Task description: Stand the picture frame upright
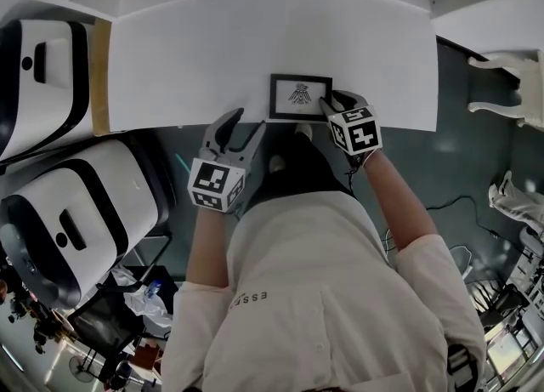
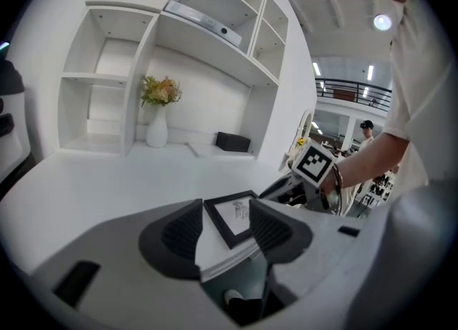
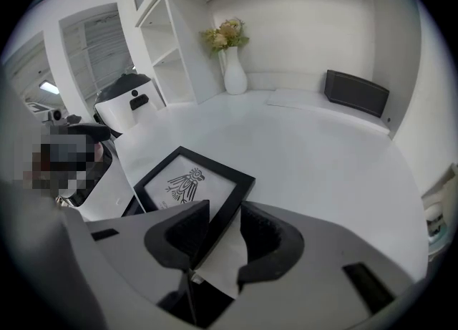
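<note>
Head view, with both gripper views. The picture frame (image 1: 300, 95) lies flat, picture side up, on the white table (image 1: 212, 59), close to the table's near edge. Its long axis runs from 9 o'clock to 3 o'clock, parallel to that edge.

The right hand-held gripper (image 1: 335, 104) is the nearer of the two. It sits at the frame's near right corner, so the body of the frame lies toward 10 o'clock from it. In the right gripper view its jaws stand apart and straddle the frame's black border. A strip of white table shows between the border and the right-hand pad, so the jaws appear not yet closed on the frame.

The left hand-held gripper (image 1: 245, 121) hangs just off the table's near edge, with the frame toward 1 o'clock. Its jaws are apart and empty; in the left gripper view the frame lies beyond the gap, not between the pads.

Judgement: the frame is not yet raised. The coming move depends on the right jaws closing across the border at that corner, so that the far long edge can swing up about the near one. The left gripper is placed to steady the opposite end.
</note>
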